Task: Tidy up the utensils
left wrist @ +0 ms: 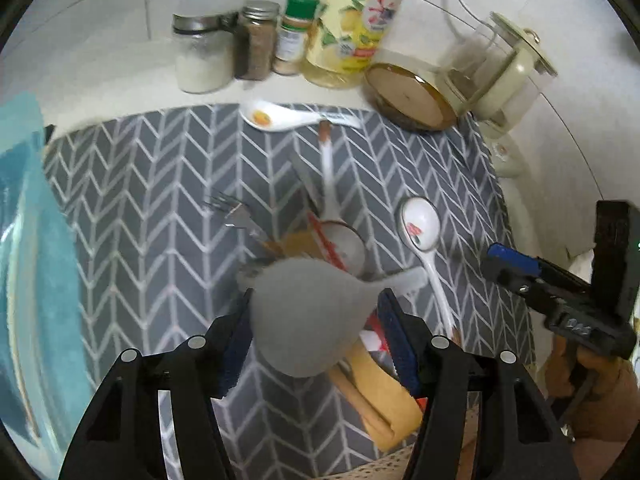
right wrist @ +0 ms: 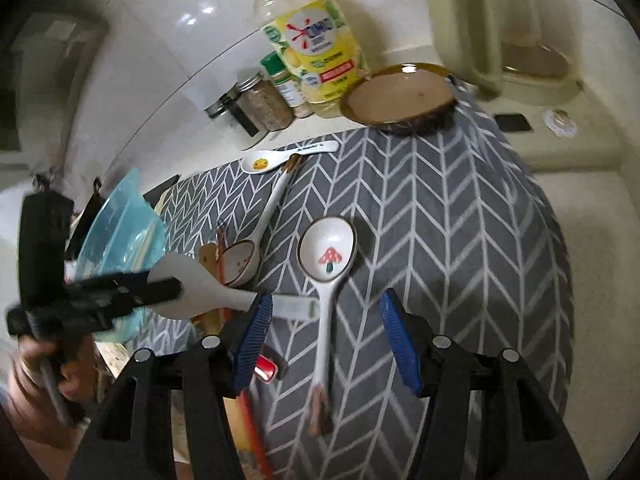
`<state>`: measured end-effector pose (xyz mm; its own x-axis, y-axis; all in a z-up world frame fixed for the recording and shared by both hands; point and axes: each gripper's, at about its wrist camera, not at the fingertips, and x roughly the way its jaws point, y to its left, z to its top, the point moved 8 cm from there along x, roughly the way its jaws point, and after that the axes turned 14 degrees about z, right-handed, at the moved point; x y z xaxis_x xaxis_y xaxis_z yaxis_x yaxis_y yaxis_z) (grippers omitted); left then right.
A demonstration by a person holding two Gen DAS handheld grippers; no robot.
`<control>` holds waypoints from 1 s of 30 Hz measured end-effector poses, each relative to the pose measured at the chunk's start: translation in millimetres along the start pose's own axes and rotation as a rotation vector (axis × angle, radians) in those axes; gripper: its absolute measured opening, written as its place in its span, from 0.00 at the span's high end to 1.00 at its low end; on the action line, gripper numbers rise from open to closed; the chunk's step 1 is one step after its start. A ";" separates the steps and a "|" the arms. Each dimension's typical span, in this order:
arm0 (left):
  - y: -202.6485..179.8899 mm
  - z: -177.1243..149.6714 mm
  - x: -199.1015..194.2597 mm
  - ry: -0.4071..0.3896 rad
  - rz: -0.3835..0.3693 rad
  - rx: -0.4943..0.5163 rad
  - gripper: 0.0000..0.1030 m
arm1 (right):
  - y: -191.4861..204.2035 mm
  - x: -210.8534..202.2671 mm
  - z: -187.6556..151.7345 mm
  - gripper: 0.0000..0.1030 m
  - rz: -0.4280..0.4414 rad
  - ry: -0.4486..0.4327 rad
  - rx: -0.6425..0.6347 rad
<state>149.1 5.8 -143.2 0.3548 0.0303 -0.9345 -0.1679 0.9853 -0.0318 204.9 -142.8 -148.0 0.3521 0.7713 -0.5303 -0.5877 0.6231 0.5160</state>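
A grey cloth mat (right wrist: 460, 208) with a white herringbone weave covers the pale counter below glossy white wall tiles, where you see spice jars (left wrist: 256, 40), a yellow-labelled oil bottle (right wrist: 316, 52) and a brown glazed bowl (right wrist: 400, 98). Your left gripper (left wrist: 314, 316), tipped steeply down, has its blue ribbed pads about half open on either side of the matte grey rice paddle (left wrist: 308, 312) atop the utensil heap; whether they press it I cannot tell. Your right gripper (right wrist: 326, 340) slants down, half open and empty, straddling the mushroom-print ceramic spoon (right wrist: 326, 256) lying flat on the mat.
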 end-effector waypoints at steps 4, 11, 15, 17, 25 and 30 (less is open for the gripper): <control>12.0 18.0 -8.1 -0.023 0.027 -0.021 0.41 | -15.8 23.9 4.9 0.60 -0.006 0.032 -0.038; 4.4 49.2 -5.8 -0.040 0.048 0.004 0.41 | -30.6 44.7 18.8 0.66 -0.001 0.031 -0.057; -1.6 55.6 9.2 -0.016 0.051 0.002 0.41 | -28.7 54.4 28.2 0.66 -0.006 0.030 -0.108; -5.5 53.2 20.1 0.006 0.057 0.018 0.41 | -24.6 61.6 30.4 0.72 -0.013 0.037 -0.145; -19.9 33.0 52.5 0.093 0.083 0.135 0.41 | -6.4 66.3 23.2 0.90 -0.137 0.030 -0.386; -32.0 25.5 57.7 0.145 0.009 0.121 0.42 | -28.5 43.3 21.5 0.91 -0.147 -0.010 -0.288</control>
<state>198.4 -19.7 -187.1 0.2164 0.0237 -0.9760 -0.0557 0.9984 0.0119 252.6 -124.4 -171.3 0.4543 0.6781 -0.5778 -0.7119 0.6662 0.2221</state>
